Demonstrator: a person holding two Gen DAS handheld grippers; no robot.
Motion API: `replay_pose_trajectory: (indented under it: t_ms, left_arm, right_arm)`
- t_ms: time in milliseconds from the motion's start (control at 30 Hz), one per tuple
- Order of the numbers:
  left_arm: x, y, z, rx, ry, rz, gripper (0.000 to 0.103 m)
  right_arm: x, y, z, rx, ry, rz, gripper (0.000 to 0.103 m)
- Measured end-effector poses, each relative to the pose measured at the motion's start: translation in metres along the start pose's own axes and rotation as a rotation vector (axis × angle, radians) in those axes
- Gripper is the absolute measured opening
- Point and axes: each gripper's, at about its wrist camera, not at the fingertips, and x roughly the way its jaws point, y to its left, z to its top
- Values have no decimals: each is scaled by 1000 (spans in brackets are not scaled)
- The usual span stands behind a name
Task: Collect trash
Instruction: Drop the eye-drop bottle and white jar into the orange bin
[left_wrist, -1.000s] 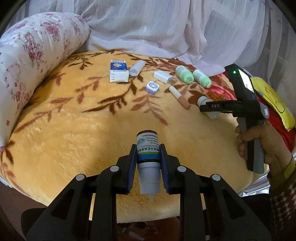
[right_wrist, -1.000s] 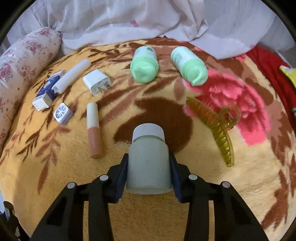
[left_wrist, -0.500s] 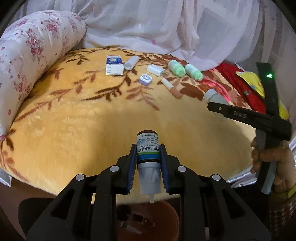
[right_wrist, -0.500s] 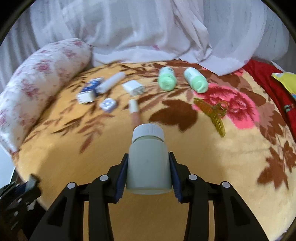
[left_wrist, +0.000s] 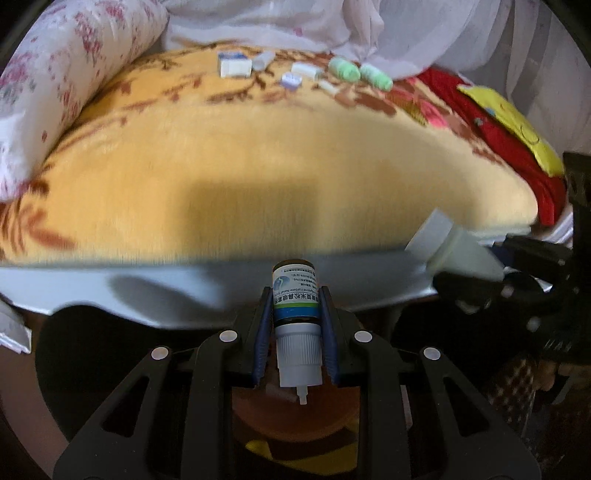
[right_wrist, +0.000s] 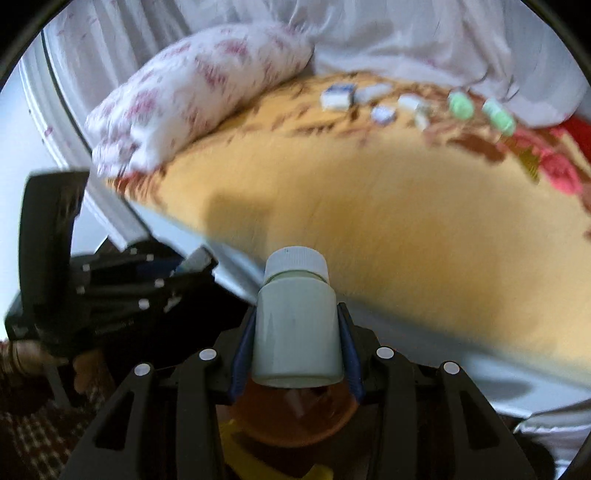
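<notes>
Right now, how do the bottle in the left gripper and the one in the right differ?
The small dark labelled dropper bottle is slim, its white nozzle cap toward the camera; the plain pale-green plastic bottle is wider, its white screw cap pointing away. The dropper bottle carries a printed label; the pale-green bottle shows none. Both are clamped between blue-padded fingers, off the bed, above an orange bin.

- Small items (left_wrist: 295, 72) far ahead of the left tongs are smeared by motion; their kinds cannot be read.
- Bin (right_wrist: 295, 417) under the right tongs is mostly hidden by the jar (right_wrist: 295, 325) and fingers.
- Right tongs (left_wrist: 517, 280) are cut by the left view's edge.
- Pillow (right_wrist: 192, 99) is blurred.
</notes>
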Motion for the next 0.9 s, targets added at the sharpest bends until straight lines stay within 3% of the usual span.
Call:
replay_pose_trajectory:
  t_ms: [233, 267, 300, 367, 400, 600, 900]
  left_arm:
    - [10, -2, -25, 14, 82, -5, 25]
    - [10, -2, -27, 16, 93, -5, 32]
    - [10, -1, -28, 12, 105, 3, 49]
    - [7, 2, -27, 0, 99, 36, 70]
    - [2, 5, -25, -6, 79, 53, 74]
    - [-14, 21, -6, -64, -5, 83, 83]
    - [-16, 13, 37, -58, -97, 66, 83]
  right_arm:
    - [42, 19, -37, 3, 142, 42, 45]
    - [43, 20, -40, -2, 148, 38, 52]
    - [44, 20, -41, -5, 150, 28, 70]
    - [42, 20, -41, -21, 136, -17, 76]
    - [41, 18, -39, -28, 128, -41, 77]
    - [20, -11, -28, 15, 51, -122, 82]
    - [-11, -49, 12, 56, -77, -185, 85]
